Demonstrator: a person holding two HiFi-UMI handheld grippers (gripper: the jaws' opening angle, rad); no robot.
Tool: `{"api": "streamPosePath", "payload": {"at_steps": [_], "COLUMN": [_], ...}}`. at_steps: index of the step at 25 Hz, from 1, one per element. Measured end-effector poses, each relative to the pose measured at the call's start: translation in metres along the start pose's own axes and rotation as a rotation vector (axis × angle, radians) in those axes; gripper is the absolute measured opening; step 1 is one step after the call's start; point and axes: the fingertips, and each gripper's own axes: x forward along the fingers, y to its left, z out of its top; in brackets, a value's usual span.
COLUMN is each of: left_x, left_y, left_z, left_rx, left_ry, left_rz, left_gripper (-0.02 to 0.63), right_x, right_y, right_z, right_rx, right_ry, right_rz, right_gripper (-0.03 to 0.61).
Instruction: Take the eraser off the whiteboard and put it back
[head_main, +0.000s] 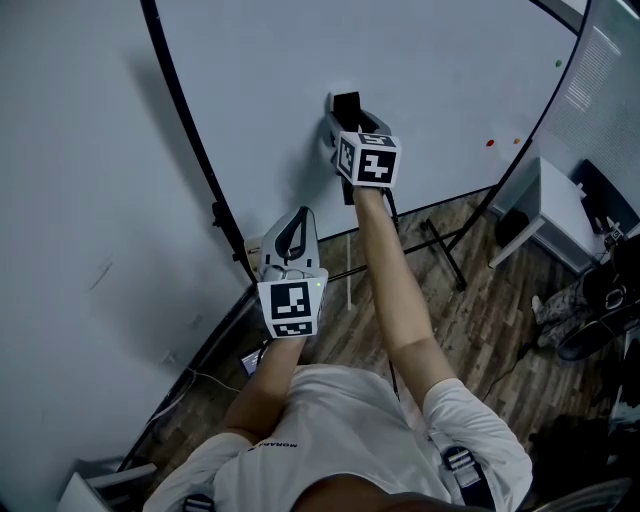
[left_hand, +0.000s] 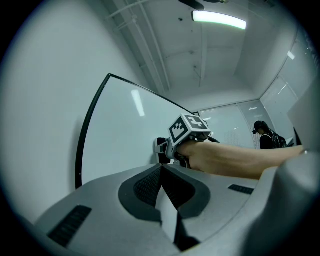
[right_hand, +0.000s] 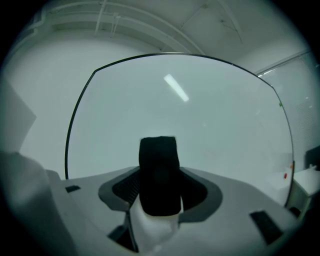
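Note:
The black eraser (head_main: 346, 103) sits against the whiteboard (head_main: 430, 60), near its lower middle. My right gripper (head_main: 352, 122) reaches level to the board and is shut on the eraser (right_hand: 159, 170), its pads pressing both sides; the eraser's white base shows below. In the right gripper view the gripper (right_hand: 159, 186) faces the board (right_hand: 210, 125) squarely. My left gripper (head_main: 291, 232) hangs lower and to the left, away from the board, shut and empty. The left gripper view shows its jaws (left_hand: 161, 175) closed together, with the right hand and the eraser (left_hand: 162, 150) beyond.
The board's black frame (head_main: 185, 120) and stand legs (head_main: 440, 245) reach onto the wood floor. A white table (head_main: 545, 205) stands at the right. Two red magnets (head_main: 490, 143) stick to the board's right side. A person (left_hand: 265, 135) stands far off.

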Motion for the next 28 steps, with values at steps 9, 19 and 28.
{"api": "streamPosePath", "payload": {"at_steps": [9, 19, 28], "left_x": [-0.001, 0.0, 0.0], "left_y": [0.003, -0.002, -0.009], "left_z": [0.001, 0.002, 0.006], "left_rx": [-0.005, -0.014, -0.004], "left_ry": [0.0, -0.003, -0.008], "left_rz": [0.001, -0.017, -0.042], "left_gripper": [0.003, 0.003, 0.003], "right_x": [-0.015, -0.031, -0.055], "right_y": [0.0, -0.001, 0.005], "right_z": [0.004, -0.001, -0.001], "right_rx": [-0.016, 0.001, -0.007], "right_ry": [-0.013, -0.02, -0.039], "right_rz": [-0.01, -0.012, -0.002], "right_gripper": [0.233, 0.235, 0.235]}}
